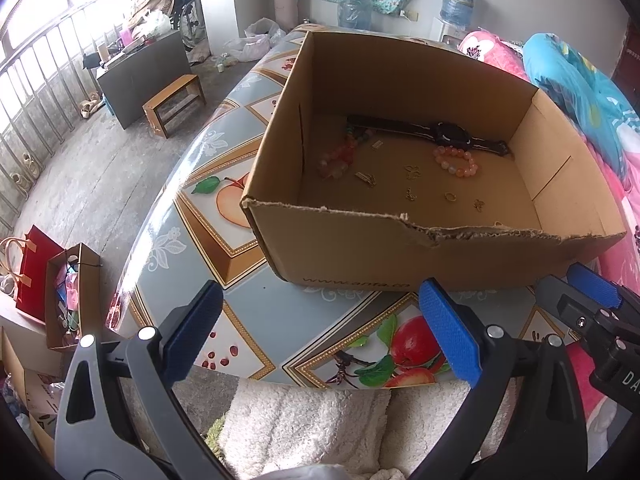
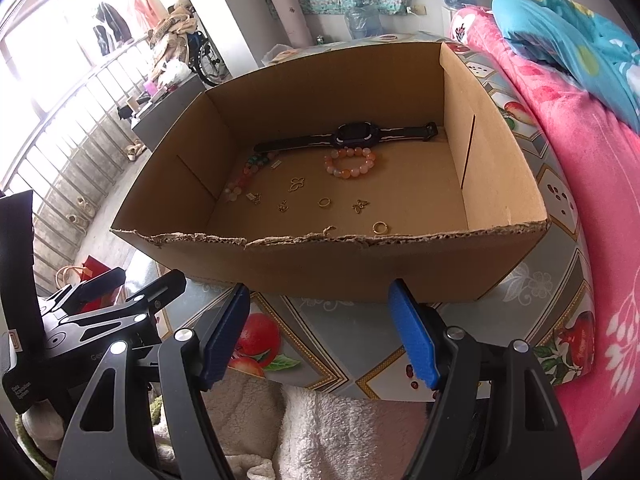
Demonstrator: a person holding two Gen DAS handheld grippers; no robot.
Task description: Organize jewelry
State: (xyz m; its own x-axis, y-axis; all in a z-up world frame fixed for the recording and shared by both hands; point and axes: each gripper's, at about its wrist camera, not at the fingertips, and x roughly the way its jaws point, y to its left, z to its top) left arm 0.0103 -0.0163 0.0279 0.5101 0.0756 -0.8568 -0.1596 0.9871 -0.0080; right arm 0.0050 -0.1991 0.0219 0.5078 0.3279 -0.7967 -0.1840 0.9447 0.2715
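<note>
- Box (image 1: 360,248) sits on table (image 1: 224,208) with fruit-print cover; torn near rim faces both grippers.
- Left gripper (image 1: 320,332) hangs over table's near edge, just short of box's near wall; jaws wide apart, nothing between them.
- Right gripper (image 2: 320,332) same spot on its side, before box's near wall; jaws spread, empty.
- All jewelry lies on box floor, beyond both grippers, none touched.
- Watch (image 2: 352,136) flat along far wall, strap stretched out.
- Orange bracelet (image 2: 351,163) just in front of watch.
- Second bead bracelet (image 2: 244,178) by left wall, pink, orange and green beads.
- Butterfly charm (image 2: 360,206), gold ring (image 2: 324,202) and other small gold pieces scattered mid-floor, apart from each other.
- Right view only: second ring (image 2: 379,227) near the near wall; left view hides it behind the torn rim.
- Left view only: right gripper's blue pad (image 1: 592,286) at right edge; red bag (image 1: 36,272) on floor left of table.
- Right view shows left gripper's body (image 2: 100,320) at lower left.
- Pink blanket (image 2: 580,200) along table's right edge.
</note>
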